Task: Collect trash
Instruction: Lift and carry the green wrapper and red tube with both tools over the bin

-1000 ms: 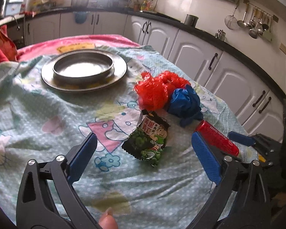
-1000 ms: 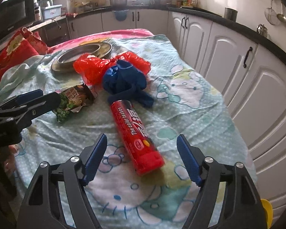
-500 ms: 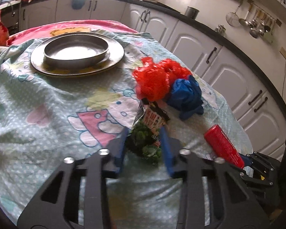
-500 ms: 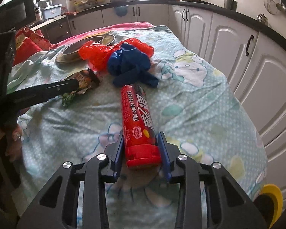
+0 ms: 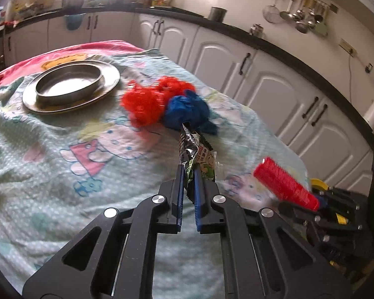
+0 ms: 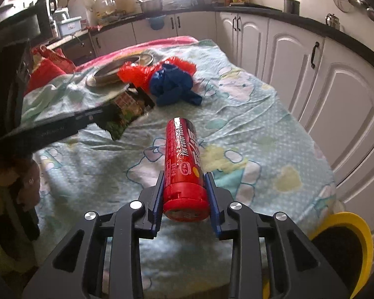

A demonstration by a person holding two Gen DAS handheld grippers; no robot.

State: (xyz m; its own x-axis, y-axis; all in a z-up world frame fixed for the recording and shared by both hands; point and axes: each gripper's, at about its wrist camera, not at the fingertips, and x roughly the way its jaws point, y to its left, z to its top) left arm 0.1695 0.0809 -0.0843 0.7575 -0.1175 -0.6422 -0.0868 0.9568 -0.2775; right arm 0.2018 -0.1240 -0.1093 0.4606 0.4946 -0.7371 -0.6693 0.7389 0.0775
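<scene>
My left gripper [image 5: 187, 172] is shut on a green and black snack wrapper [image 5: 197, 149] and holds it above the cloth-covered table [image 5: 62, 164]; the wrapper also shows in the right wrist view [image 6: 126, 111]. My right gripper [image 6: 185, 177] is shut on a red candy tube [image 6: 183, 157], lifted off the cloth; the tube also shows in the left wrist view [image 5: 284, 183]. A crumpled red plastic bag [image 5: 147, 102] and a crumpled blue bag [image 5: 187, 111] lie together mid-table; both show in the right wrist view, red [image 6: 134, 72] and blue [image 6: 172, 84].
A metal bowl on a metal plate [image 5: 69, 87] stands at the far left of the table. White cabinets [image 5: 274, 87] run along the right. A yellow-rimmed bin [image 6: 346, 244] sits low at the table's right corner. Red cushions [image 6: 47, 67] lie at the far left.
Both grippers went from open to shut: the left on the snack wrapper, the right on the red tube. Both items have since been lifted off the cloth.
</scene>
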